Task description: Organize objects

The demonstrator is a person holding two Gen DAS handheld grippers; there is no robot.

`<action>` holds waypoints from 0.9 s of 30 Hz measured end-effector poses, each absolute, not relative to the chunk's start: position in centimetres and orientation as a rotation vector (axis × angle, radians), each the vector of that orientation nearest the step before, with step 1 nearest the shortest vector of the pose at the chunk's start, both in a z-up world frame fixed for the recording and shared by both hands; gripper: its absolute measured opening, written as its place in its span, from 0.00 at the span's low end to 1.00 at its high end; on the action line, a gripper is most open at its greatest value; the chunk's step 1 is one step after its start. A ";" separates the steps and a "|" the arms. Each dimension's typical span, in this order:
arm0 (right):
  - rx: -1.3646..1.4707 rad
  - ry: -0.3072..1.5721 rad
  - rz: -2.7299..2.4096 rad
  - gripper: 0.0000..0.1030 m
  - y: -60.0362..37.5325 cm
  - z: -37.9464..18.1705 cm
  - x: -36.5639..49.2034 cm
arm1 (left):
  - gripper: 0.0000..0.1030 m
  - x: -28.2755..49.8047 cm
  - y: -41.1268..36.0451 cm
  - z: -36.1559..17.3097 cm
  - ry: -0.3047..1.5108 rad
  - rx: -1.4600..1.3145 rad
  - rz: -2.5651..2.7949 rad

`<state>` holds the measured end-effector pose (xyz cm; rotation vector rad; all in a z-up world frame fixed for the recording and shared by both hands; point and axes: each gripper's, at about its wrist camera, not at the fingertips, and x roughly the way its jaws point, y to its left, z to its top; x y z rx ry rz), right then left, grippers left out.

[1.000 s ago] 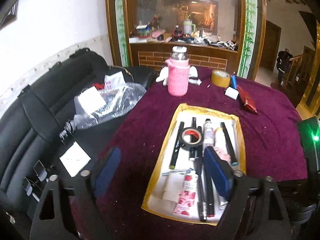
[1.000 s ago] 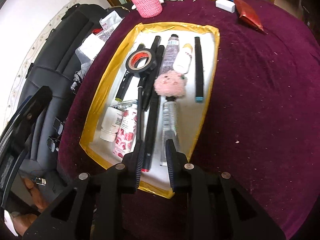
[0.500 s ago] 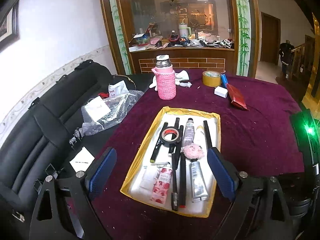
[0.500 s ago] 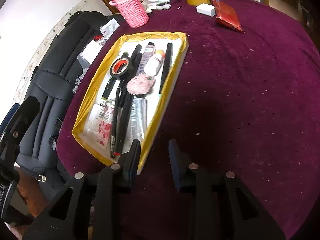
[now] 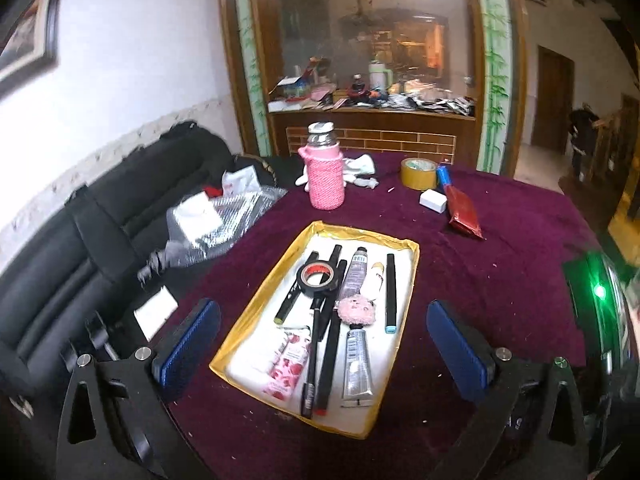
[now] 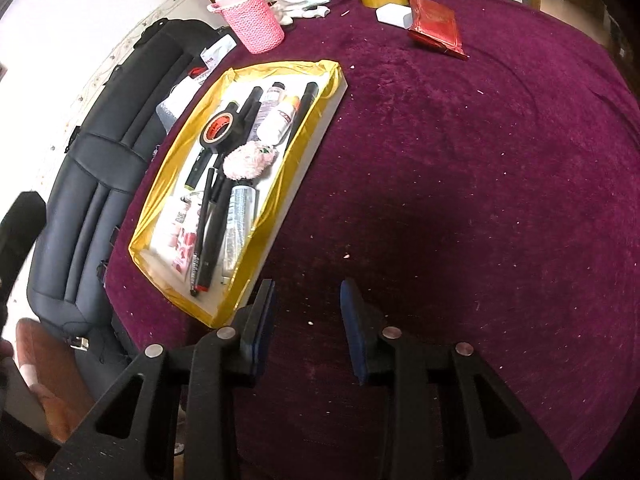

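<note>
- Gold-rimmed white tray (image 5: 414,264) of pens and tubes sits at twelve o'clock between the left gripper's (image 5: 320,350) widening, empty jaws.
- Right gripper (image 6: 307,306), slightly parted, empty, over purple velvet cloth (image 6: 480,200); tray at ten o'clock.

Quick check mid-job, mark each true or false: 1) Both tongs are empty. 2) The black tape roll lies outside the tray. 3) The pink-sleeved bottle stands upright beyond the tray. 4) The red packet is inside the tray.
1) True: left tongs and right tongs hold nothing.
2) False: the black tape roll lies inside the tray, on the pens.
3) True: the pink-sleeved bottle stands upright.
4) False: the red packet lies on the cloth near the yellow tape roll.
</note>
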<state>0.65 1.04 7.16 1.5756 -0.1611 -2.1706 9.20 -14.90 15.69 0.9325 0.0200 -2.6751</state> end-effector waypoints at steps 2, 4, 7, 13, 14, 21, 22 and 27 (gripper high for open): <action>1.569 -0.144 -2.173 0.29 1.1 7.1 0.5 | 0.99 8.8 -14.9 15.6 0.019 0.940 -2.625; 1.568 -0.134 -2.170 0.29 1.1 6.8 0.4 | 0.99 8.2 -14.7 15.4 -0.017 0.953 -2.575; 1.577 -0.124 -2.163 0.29 1.0 6.4 0.1 | 0.99 7.2 -14.5 15.0 -0.053 1.034 -2.536; 1.572 -0.063 -2.169 0.29 0.1 6.1 -0.1 | 0.99 6.5 -14.8 14.1 -0.055 1.103 -2.530; 1.569 -0.048 -2.174 0.29 -0.1 6.2 -0.1 | 0.99 6.3 -15.1 14.0 -0.050 1.109 -2.526; 1.578 -0.008 -2.189 0.29 -1.3 5.8 -0.1 | 0.99 5.6 -17.4 12.9 0.012 1.158 -2.498; 1.582 -0.003 -2.192 0.29 -1.5 5.7 -0.2 | 0.99 5.6 -17.7 12.8 0.021 1.164 -2.495; 1.577 0.051 -2.228 0.29 -3.2 5.9 -0.1 | 0.99 5.6 -19.8 12.1 0.080 1.193 -2.511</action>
